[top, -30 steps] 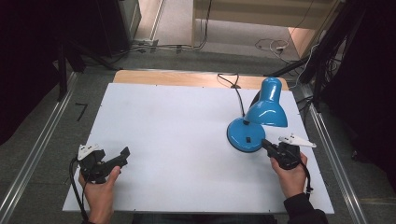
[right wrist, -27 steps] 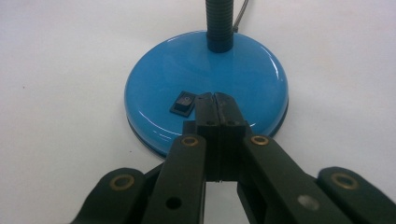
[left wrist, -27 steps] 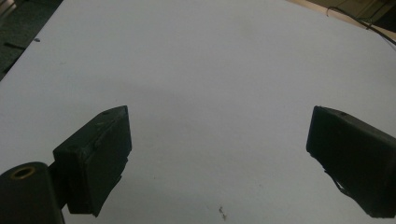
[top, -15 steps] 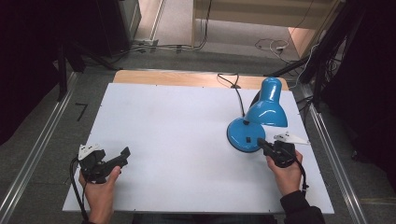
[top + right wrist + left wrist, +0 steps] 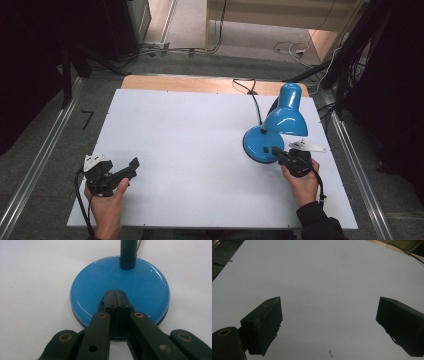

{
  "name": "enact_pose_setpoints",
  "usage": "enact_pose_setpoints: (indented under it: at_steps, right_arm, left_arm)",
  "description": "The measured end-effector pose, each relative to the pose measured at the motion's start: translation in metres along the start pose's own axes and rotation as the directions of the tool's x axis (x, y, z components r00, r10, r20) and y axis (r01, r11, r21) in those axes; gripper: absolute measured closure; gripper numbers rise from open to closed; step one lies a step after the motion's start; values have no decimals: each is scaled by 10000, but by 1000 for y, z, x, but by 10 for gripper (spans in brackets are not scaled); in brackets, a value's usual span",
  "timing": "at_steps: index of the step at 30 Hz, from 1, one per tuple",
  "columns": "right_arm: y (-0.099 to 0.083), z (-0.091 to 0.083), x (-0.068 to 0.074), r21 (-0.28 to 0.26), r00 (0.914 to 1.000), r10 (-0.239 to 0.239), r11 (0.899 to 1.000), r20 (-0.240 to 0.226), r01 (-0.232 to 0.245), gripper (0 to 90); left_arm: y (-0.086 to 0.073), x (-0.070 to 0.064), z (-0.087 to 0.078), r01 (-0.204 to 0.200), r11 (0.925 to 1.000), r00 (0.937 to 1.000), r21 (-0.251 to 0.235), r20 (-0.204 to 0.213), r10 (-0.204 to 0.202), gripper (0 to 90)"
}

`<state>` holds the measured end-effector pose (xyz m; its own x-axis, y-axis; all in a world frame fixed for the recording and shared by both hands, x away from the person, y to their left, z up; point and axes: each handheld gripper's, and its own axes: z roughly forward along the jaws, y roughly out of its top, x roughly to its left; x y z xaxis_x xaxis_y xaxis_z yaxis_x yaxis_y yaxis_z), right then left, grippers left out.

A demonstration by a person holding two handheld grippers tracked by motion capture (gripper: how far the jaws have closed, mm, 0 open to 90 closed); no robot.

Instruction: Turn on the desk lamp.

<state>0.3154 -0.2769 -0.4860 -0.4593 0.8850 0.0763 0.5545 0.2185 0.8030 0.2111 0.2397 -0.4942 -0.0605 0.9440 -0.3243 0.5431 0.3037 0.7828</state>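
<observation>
- Where the white table (image 5: 190, 150) meets its right-hand side, a blue desk lamp (image 5: 280, 125) stands upright, shade tilted downward.
- The right gripper (image 5: 115, 293), jaws pressed together, holds nothing; its tips sit over the lamp's round base (image 5: 140, 287), apparently touching it.
- The left gripper (image 5: 131, 167) rests near the front-left corner, jaws spread wide and empty.

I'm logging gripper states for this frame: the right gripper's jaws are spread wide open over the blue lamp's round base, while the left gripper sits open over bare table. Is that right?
Not quite. The right gripper has its jaws pressed shut together, tips over the blue lamp's round base, as the right gripper view shows. The rest holds: the left gripper is open over the bare table.
</observation>
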Motion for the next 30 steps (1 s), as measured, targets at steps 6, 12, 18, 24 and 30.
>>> enact_pose_setpoints:
  at_steps: [6, 12, 18, 24, 30]
  right_arm:
    - [1, 4, 1, 18, 10000, -71, 10000, -12, 71, 875]
    - [3, 8, 3, -25, 9999, -96, 10000, -68, 96, 875]
    - [4, 14, 5, 12, 9999, -131, 9999, -111, 131, 875]
    - [5, 17, 4, 19, 10000, -60, 10000, -75, 60, 875]
    - [5, 19, 4, 43, 9999, -77, 10000, -70, 77, 875]
  left_arm:
    - [0, 0, 0, 3, 10000, 10000, 9, 4, -3, 72]
    - [0, 0, 0, 12, 10000, 10000, 16, 4, -12, 72]
    - [0, 0, 0, -4, 10000, 10000, 20, 12, 4, 72]
    - [0, 0, 0, 2, 10000, 10000, 22, 16, -2, 72]
    - [0, 0, 0, 1, 10000, 10000, 24, 19, -1, 72]
